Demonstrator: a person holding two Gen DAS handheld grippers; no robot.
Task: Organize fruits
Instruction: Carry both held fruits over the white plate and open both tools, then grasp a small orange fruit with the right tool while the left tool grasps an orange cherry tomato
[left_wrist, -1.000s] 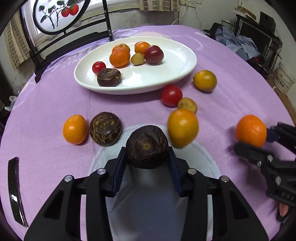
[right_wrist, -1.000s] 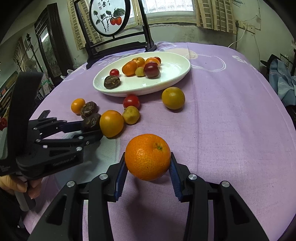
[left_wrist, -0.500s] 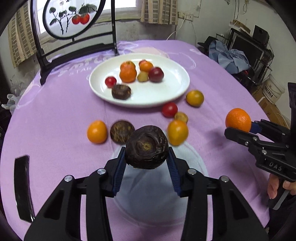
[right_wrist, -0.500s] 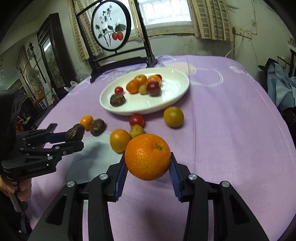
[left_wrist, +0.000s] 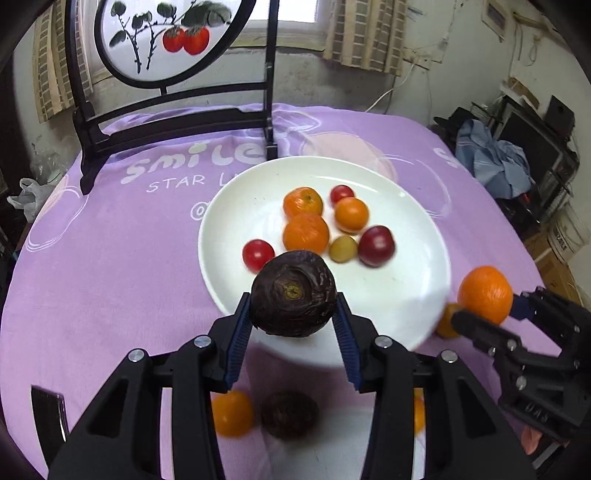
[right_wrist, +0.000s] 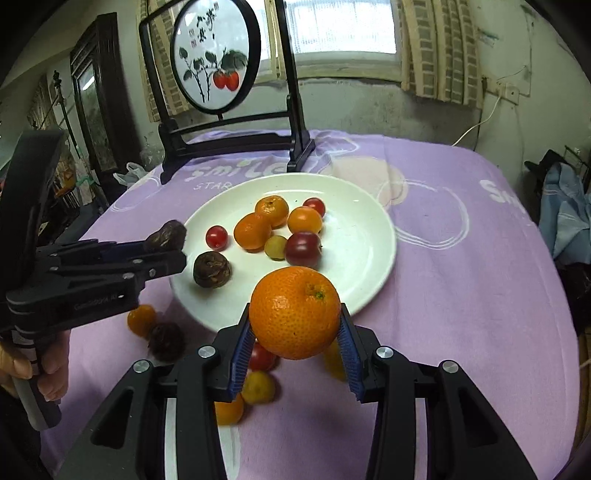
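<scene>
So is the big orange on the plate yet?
Not yet. The orange is clamped in the right gripper, in the air near the white plate's edge.

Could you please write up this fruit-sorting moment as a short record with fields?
Surface: purple printed tablecloth
Container: round white ceramic plate
On plate: three oranges, two small red tomatoes, one dark red plum, one small yellow fruit, one dark brown wrinkled fruit
Left gripper: jaws clamp a dark brown round fruit
Right gripper: jaws clamp a bright orange tangerine
Off plate: several fruits on the cloth
</scene>
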